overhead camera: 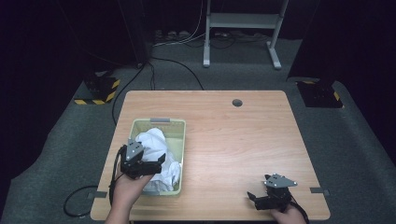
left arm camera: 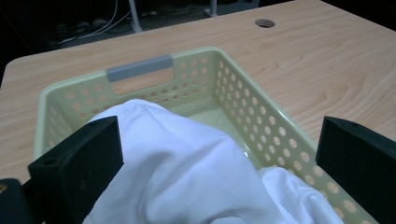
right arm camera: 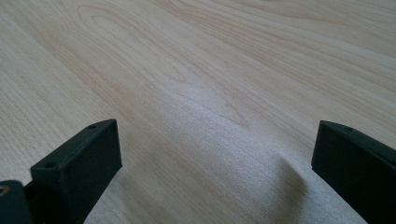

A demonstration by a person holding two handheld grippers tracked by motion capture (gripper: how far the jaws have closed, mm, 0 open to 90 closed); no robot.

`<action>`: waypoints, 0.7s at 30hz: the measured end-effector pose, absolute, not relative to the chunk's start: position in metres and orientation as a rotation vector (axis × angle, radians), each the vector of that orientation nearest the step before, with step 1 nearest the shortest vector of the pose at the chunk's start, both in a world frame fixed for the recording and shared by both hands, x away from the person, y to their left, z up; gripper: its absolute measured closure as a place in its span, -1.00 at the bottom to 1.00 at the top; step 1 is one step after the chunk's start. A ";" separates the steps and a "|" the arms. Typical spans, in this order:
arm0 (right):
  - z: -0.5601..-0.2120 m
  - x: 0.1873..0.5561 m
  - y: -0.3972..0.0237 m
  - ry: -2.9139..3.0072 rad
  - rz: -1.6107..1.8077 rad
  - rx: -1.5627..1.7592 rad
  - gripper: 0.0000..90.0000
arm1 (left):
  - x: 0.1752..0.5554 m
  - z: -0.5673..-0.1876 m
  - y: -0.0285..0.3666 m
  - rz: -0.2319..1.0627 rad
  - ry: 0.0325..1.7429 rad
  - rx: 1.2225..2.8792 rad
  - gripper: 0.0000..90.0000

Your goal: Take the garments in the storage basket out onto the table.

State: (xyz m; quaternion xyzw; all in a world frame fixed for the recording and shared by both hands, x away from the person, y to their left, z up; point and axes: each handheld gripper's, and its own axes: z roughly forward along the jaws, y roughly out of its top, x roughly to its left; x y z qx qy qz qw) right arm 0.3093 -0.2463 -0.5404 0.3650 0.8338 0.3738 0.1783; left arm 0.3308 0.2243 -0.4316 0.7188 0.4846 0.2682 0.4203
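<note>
A pale green perforated basket stands on the left half of the wooden table, with a crumpled white cloth heaped inside it. My left gripper hovers over the basket's near left part, open, its jaws wide apart on either side of the cloth heap without pinching it. My right gripper rests low near the table's front right edge, open, with bare wood between its jaws.
The table has a round cable hole near its far edge. The basket has a grey handle on its far wall. Cables, a white stand and hazard-striped bases sit on the floor beyond.
</note>
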 end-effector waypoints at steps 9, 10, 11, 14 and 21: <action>-0.540 0.309 -0.246 2.359 1.058 1.035 -0.98 | 0.339 -0.429 0.236 0.661 1.259 1.800 -0.98; -0.540 0.309 -0.246 2.358 1.057 1.036 -0.98 | 0.339 -0.429 0.237 0.660 1.262 1.800 -0.98; -0.540 0.309 -0.246 2.358 1.057 1.036 -0.98 | 0.340 -0.428 0.237 0.659 1.265 1.803 -0.98; -0.540 0.309 -0.246 2.358 1.057 1.035 -0.98 | 0.342 -0.429 0.238 0.653 1.275 1.811 -0.98; -0.540 0.309 -0.246 2.357 1.058 1.036 -0.98 | 0.349 -0.434 0.239 0.601 1.313 1.835 -0.98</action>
